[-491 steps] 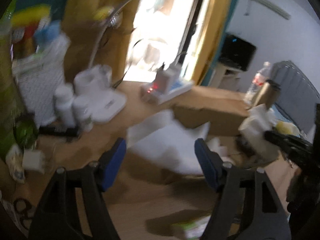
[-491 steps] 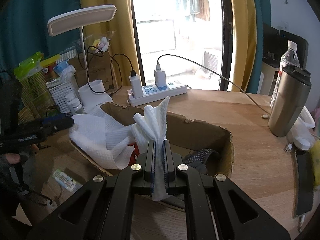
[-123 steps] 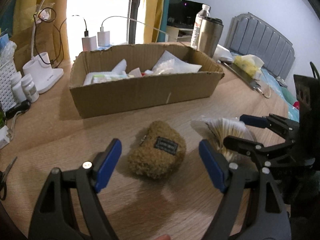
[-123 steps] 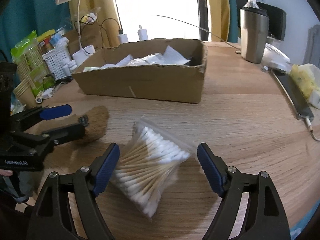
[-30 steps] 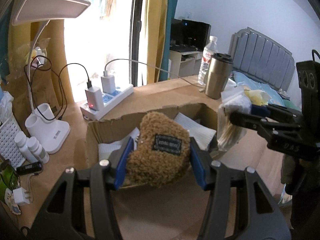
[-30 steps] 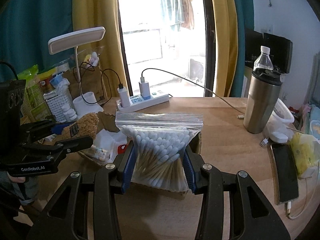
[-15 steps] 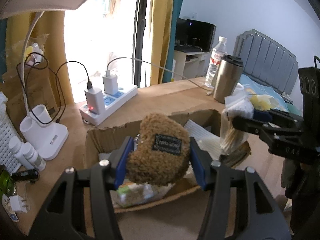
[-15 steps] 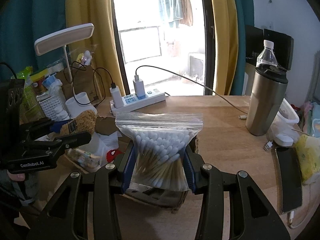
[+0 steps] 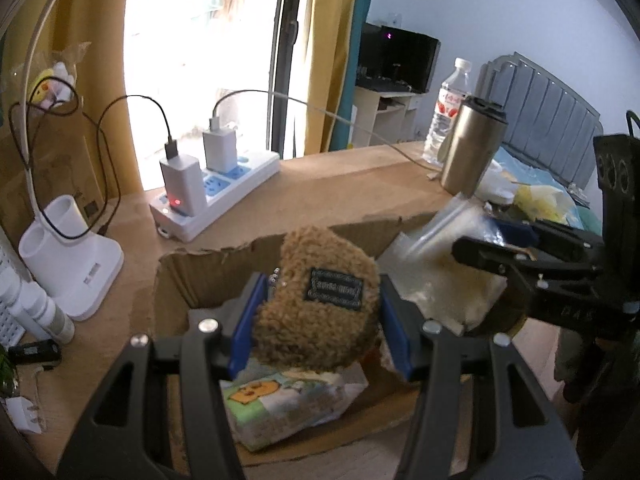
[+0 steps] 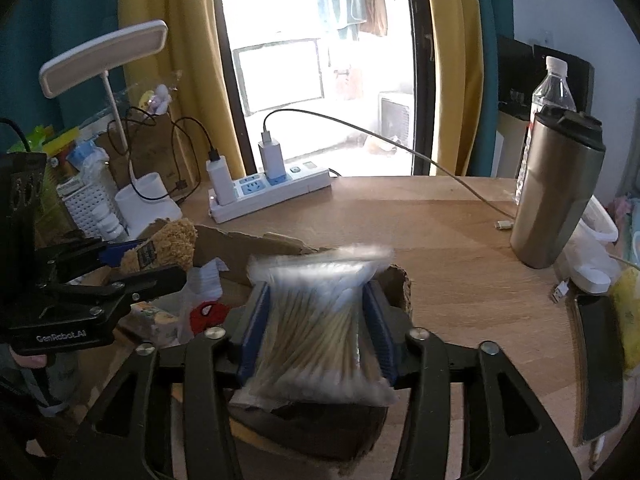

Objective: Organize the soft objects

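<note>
The brown fuzzy pouch [image 9: 320,304] has sunk lower over the cardboard box [image 9: 176,276] than it was half a second ago: its bottom now hangs just above the printed tissue pack [image 9: 292,404] lying inside, at the box's near-left part. The bag of cotton swabs [image 10: 316,328] has dropped as well and is smeared with motion, its zip top tipped toward the box's right end, where the torn rim [image 10: 400,284] shows just behind it. A second ago both were held higher and level. This suggests both items are on their way down into the box, so the carrying is nearly over and letting go is what remains.

The left hand-held gripper [image 9: 320,320] is clamped on the pouch, a blue pad pressed into each fuzzy side, the dark label facing the camera. The pouch sits squarely between the fingers and sticks up past their tips. The right hand-held gripper [image 10: 316,332] squeezes the swab bag at its middle, the bag bulging above and below the pads; from the left wrist view the bag appears over the box's right half, close beside the pouch but not touching it.

The box stands on the wooden surface [image 10: 440,220], toward its near edge. Behind it a white power strip [image 10: 272,192] lies near the far edge, a desk lamp [image 10: 104,56] at the left and a steel tumbler [image 10: 556,188] at the right.
</note>
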Motion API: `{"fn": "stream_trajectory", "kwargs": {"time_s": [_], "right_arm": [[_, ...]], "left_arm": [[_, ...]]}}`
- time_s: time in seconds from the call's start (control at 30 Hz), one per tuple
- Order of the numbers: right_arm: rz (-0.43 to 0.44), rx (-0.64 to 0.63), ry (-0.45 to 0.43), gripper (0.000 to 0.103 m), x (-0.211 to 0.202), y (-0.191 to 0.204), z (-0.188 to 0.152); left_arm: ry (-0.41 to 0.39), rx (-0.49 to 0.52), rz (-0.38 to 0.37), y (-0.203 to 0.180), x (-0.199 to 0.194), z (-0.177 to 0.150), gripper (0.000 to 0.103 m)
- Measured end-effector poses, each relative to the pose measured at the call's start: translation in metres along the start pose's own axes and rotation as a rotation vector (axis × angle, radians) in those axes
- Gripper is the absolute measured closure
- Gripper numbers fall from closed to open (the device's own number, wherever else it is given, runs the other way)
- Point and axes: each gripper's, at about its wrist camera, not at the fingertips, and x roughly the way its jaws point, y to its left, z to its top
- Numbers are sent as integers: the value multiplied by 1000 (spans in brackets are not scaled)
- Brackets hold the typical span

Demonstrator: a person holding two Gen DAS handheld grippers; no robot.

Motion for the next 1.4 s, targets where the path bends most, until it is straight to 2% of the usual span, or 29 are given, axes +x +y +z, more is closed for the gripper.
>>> {"fn": "stream_trajectory", "kwargs": {"time_s": [0.1,0.3,0.37,0.43,0.5,0.97,1.4], "right_arm": [[-9,-8,-21,39,-1,-1,0],[-17,-20,-36,37,-5,-1,0],[-20,-15,-35,37,-8,-3,-2],[-21,-14,-35,37,-10,-2,-2],[-20,-16,-37,37,-14,-2,-3],[-49,-17,-73,37,-50,6,-8],[-78,-29,-120,37,-96,25,-16]], "left_arm": [[14,-12,-11,1,4,0,46],[31,-12,-15,-3,8,0,45],[36,-6,-10,-5,8,0,42],[24,4,-11,-9,4,2,32],[3,10,-14,-13,-2,3,29],[-45,11,-3,-22,-40,-1,28],[-158,0,-22,-31,-99,-12,28]]}}
